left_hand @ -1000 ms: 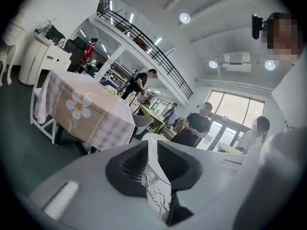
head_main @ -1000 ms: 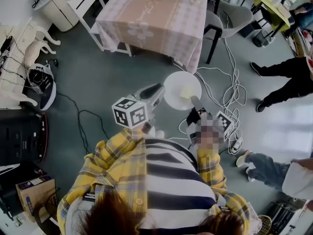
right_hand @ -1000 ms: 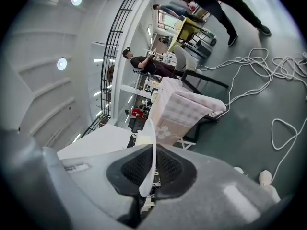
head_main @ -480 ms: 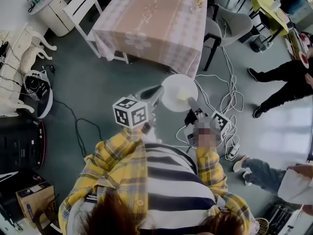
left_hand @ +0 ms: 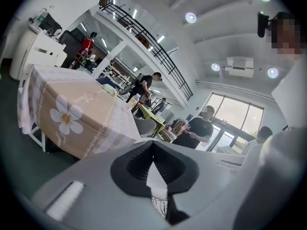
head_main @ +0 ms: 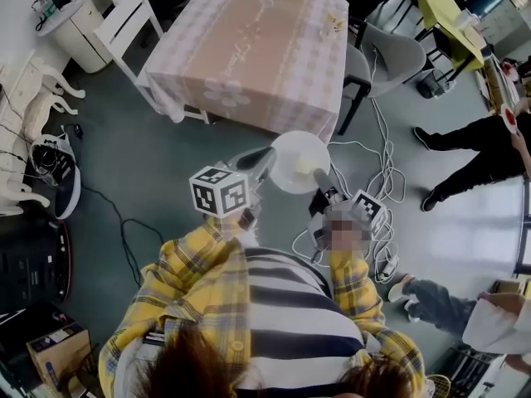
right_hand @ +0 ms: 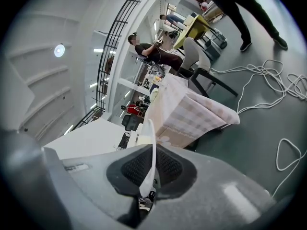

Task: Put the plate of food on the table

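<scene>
A white plate (head_main: pixel 297 161) with a pale yellow piece of food (head_main: pixel 320 157) is held in the air above the grey floor, just short of the table (head_main: pixel 249 48) with the pink checked cloth. My left gripper (head_main: pixel 267 157) is shut on the plate's left rim, and my right gripper (head_main: pixel 322 175) is shut on its near right rim. In the left gripper view the jaws (left_hand: pixel 154 169) pinch a thin white rim (left_hand: pixel 157 181). The right gripper view has the plate (right_hand: pixel 151 143) edge-on between the shut jaws (right_hand: pixel 148 169), with the table (right_hand: pixel 184 114) beyond.
A white chair (head_main: pixel 124 19) stands at the table's left and a grey chair (head_main: pixel 390 52) at its right. White cables (head_main: pixel 377 214) lie looped on the floor on the right. Two people (head_main: pixel 477 143) stand at the right; a yellow table (head_main: pixel 448 15) is behind.
The person has walked toward the pink table, so it sits lower and nearer in the head view. The plate stays held between both grippers.
</scene>
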Demonstrator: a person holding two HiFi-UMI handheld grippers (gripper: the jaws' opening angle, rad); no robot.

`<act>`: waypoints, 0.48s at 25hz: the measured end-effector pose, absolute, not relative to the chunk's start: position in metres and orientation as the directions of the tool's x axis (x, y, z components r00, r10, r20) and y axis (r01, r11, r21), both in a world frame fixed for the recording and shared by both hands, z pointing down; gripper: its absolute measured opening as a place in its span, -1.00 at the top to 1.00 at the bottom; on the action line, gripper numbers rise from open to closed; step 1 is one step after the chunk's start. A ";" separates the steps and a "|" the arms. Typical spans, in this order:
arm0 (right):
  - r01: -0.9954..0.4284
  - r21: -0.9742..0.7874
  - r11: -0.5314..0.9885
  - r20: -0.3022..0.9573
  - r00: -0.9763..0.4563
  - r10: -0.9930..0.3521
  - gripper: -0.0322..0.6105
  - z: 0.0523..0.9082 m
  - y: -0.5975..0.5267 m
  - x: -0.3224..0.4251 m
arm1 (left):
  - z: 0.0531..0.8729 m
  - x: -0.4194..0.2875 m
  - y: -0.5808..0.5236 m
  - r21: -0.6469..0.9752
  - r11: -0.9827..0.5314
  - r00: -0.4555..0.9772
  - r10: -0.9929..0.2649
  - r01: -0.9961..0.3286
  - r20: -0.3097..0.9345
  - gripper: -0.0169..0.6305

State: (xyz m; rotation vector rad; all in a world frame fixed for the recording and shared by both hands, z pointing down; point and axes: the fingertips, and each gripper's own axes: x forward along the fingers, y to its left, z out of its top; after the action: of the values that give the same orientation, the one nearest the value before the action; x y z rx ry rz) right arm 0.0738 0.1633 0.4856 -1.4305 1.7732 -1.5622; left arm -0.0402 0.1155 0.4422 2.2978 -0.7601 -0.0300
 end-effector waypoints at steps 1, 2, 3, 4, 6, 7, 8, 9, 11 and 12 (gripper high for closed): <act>-0.433 -0.891 -0.135 0.328 -0.409 -0.852 0.87 0.485 0.156 0.074 | 0.442 -0.040 0.109 0.636 -0.578 0.829 -0.527 -0.511 0.187 0.95; -0.433 -0.891 -0.136 0.328 -0.407 -0.853 0.87 0.485 0.149 0.073 | 0.443 -0.041 0.102 0.637 -0.578 0.831 -0.524 -0.509 0.188 0.95; -0.434 -0.890 -0.137 0.328 -0.403 -0.854 0.87 0.485 0.141 0.073 | 0.443 -0.042 0.095 0.638 -0.579 0.832 -0.521 -0.508 0.190 0.95; -0.435 -0.890 -0.141 0.331 -0.399 -0.855 0.87 0.486 0.134 0.073 | 0.444 -0.042 0.088 0.639 -0.579 0.834 -0.518 -0.506 0.192 0.95; -0.435 -0.887 -0.152 0.338 -0.390 -0.856 0.87 0.489 0.121 0.072 | 0.444 -0.044 0.075 0.645 -0.577 0.838 -0.510 -0.501 0.194 0.95; -0.435 -0.888 -0.153 0.337 -0.387 -0.858 0.87 0.490 0.115 0.072 | 0.444 -0.045 0.070 0.650 -0.576 0.841 -0.506 -0.496 0.194 0.95; -0.434 -0.888 -0.152 0.335 -0.385 -0.860 0.87 0.489 0.109 0.071 | 0.444 -0.045 0.065 0.654 -0.576 0.844 -0.500 -0.490 0.193 0.95; -0.433 -0.888 -0.151 0.333 -0.382 -0.862 0.87 0.489 0.102 0.070 | 0.444 -0.045 0.060 0.656 -0.578 0.848 -0.494 -0.485 0.191 0.96; -0.433 -0.888 -0.153 0.330 -0.369 -0.869 0.87 0.487 0.089 0.072 | 0.442 -0.046 0.048 0.652 -0.589 0.855 -0.484 -0.477 0.188 0.96; -0.431 -0.889 -0.156 0.329 -0.362 -0.872 0.87 0.486 0.083 0.073 | 0.441 -0.046 0.041 0.652 -0.593 0.858 -0.480 -0.473 0.186 0.96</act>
State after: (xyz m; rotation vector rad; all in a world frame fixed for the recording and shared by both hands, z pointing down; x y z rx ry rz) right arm 0.0727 0.0834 0.4863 -1.4741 1.7250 -1.5284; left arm -0.0456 0.0412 0.4409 2.2966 -0.6865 -0.0123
